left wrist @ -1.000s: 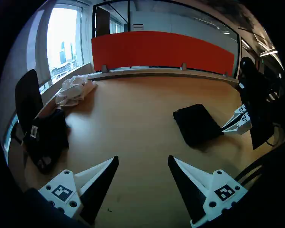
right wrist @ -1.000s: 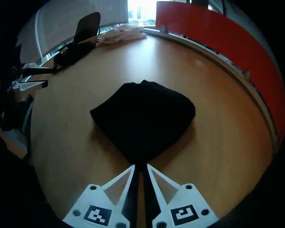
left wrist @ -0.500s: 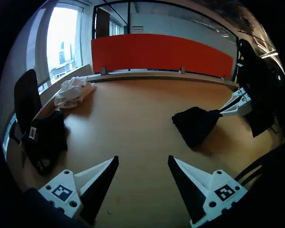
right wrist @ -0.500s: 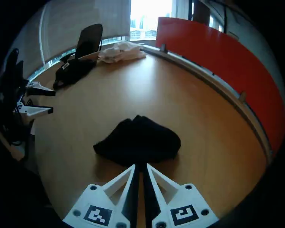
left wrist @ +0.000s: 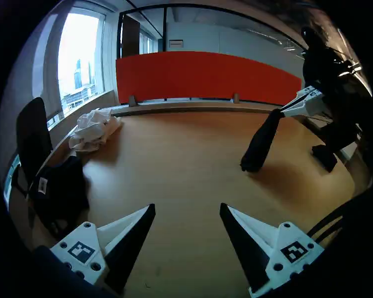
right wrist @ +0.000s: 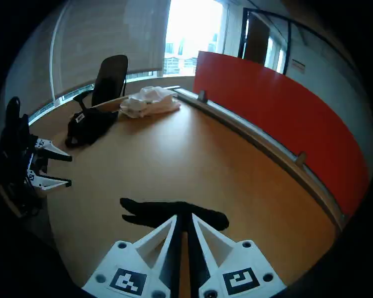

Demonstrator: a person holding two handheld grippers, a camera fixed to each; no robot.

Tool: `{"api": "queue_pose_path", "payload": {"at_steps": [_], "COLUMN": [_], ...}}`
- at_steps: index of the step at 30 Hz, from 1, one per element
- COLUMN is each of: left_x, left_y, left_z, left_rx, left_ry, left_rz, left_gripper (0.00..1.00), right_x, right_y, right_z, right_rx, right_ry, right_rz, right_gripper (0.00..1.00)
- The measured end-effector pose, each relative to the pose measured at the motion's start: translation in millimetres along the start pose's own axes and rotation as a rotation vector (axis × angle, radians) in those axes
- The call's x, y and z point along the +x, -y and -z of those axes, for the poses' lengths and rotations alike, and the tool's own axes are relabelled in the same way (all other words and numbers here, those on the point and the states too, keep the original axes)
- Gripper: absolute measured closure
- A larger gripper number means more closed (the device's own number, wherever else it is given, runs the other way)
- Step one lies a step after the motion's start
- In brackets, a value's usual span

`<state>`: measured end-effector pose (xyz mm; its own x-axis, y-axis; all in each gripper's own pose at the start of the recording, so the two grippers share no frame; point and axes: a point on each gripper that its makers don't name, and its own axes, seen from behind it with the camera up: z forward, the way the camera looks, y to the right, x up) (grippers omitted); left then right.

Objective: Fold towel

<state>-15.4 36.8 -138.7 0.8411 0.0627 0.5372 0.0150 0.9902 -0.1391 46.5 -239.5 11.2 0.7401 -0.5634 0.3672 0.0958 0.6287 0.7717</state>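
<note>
A black towel [left wrist: 260,141] hangs in a long drape above the wooden table [left wrist: 176,159], pinched by its top corner in my right gripper [left wrist: 283,112] at the right of the left gripper view. In the right gripper view, my right gripper [right wrist: 184,219] is shut on the towel [right wrist: 146,211], which dangles below the fingers, its lower end near the tabletop. My left gripper [left wrist: 186,218] stands open over the near table edge with nothing between its fingers. It is far from the towel, and appears small at the left as the left gripper [right wrist: 69,171].
A crumpled white cloth pile [left wrist: 92,128] lies at the far left of the table, with a black bag [left wrist: 59,191] nearer and an office chair [left wrist: 30,134] beside them. A red divider [left wrist: 206,74] bounds the far edge. A person in dark clothing [left wrist: 330,99] stands at the right.
My right gripper has risen with the black towel, lifting it from a flat heap on the table into a hanging drape. The left gripper has stayed open and nearly still.
</note>
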Motion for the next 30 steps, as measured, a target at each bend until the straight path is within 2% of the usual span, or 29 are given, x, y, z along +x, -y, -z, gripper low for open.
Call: {"api": "queue_pose_path", "payload": {"at_steps": [9, 30], "left_x": [5.3, 6.2], "left_y": [-6.0, -15.4], "left_z": [-0.5, -4.0], "left_rx": [-0.015, -0.026], "left_ry": [-0.010, -0.005], "left_rz": [-0.012, -0.018], "left_gripper": [0.04, 0.04], "right_x": [-1.9, -24.6], "right_y": [-33.2, -96.0], "right_z": [18.8, 66.2], "right_rx": [-0.060, -0.149], "right_ry": [0.008, 0.019], "right_rz": [0.001, -0.054], "right_gripper": [0.94, 0.94]}}
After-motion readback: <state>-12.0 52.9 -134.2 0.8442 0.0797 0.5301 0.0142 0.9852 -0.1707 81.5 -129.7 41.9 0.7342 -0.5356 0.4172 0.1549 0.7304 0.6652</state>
